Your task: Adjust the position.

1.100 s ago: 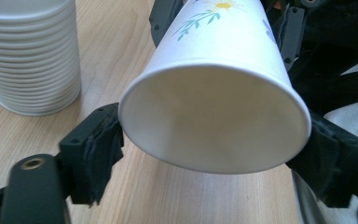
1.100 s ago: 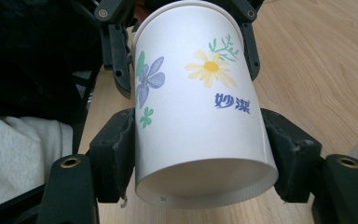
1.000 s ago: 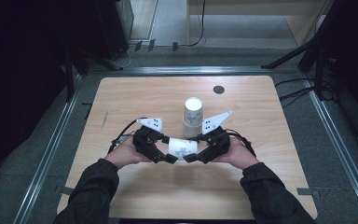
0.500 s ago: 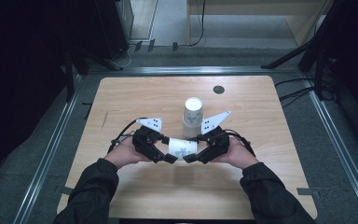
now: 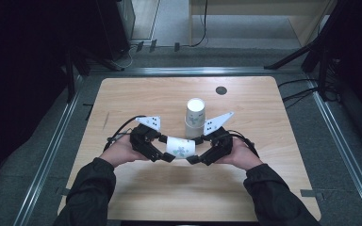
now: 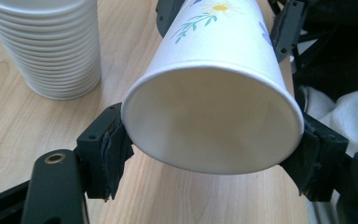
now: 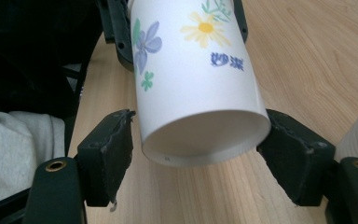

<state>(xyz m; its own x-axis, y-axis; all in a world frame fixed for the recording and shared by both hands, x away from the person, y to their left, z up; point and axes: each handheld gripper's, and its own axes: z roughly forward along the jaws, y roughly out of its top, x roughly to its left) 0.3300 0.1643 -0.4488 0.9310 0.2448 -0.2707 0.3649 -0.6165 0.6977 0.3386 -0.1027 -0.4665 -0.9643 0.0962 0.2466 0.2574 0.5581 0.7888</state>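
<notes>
While the stack of paper cups [image 5: 194, 117] stands upright at mid-desk [image 5: 273, 188], a single flowered cup [image 5: 180, 146] lies sideways between the two hands, just in front of the stack. The left claw [image 5: 166, 156] pinches its wide rim end, and the right claw [image 5: 192, 159] straddles its narrower base, pads [image 7: 114, 149] at or just off the wall. This looks like a hand-to-hand transfer; next, one claw should release once the other grips firmly.
</notes>
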